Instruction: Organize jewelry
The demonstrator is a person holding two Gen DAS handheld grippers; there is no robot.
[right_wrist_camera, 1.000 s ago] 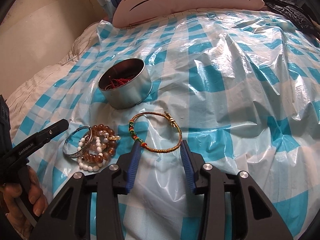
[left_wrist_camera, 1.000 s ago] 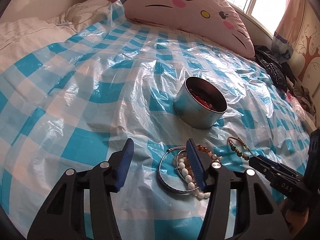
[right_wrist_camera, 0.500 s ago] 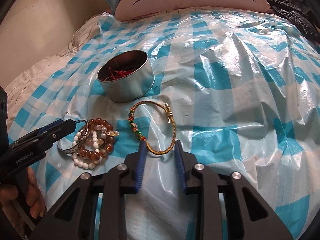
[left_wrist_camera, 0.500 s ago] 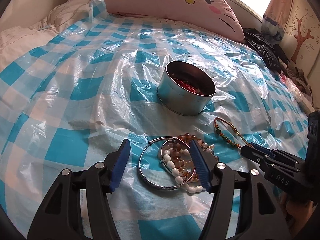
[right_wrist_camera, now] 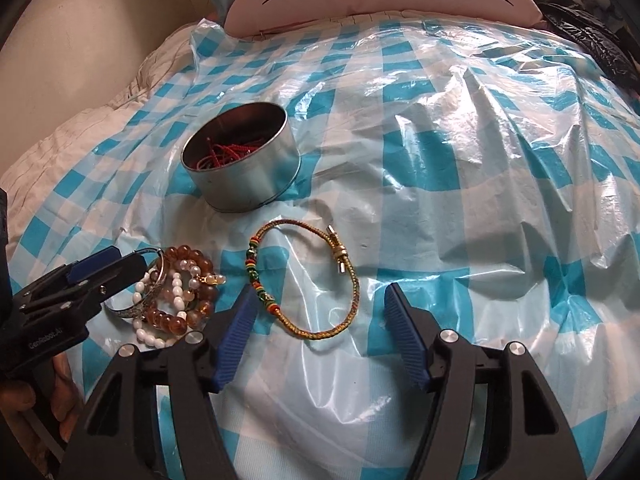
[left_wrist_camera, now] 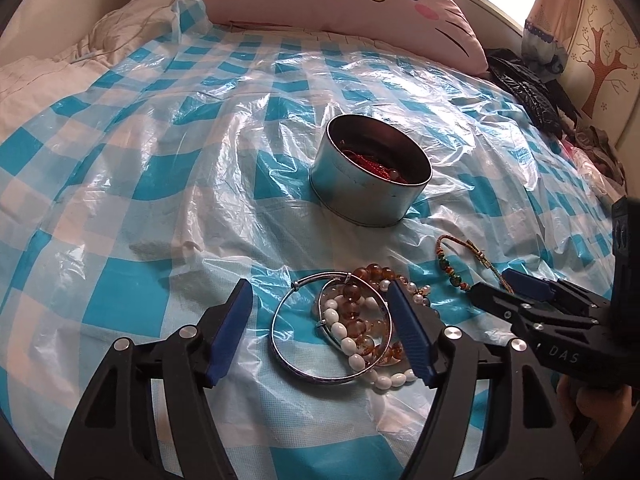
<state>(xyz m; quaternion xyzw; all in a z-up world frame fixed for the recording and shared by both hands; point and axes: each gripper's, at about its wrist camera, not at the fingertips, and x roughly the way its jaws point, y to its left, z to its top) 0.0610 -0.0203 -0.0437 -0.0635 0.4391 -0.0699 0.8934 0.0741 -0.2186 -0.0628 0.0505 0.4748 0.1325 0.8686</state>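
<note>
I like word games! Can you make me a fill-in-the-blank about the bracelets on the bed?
1. The round tin holds ____ cords.
2. The woven bracelet lies outside the tin, on the blue-and-white ____ sheet.
3. The silver bangle lies on the sheet, overlapping the ____ bracelets.
4. The big pillow shows a ____ face.

Missing words: red; checked; bead; cat
</note>
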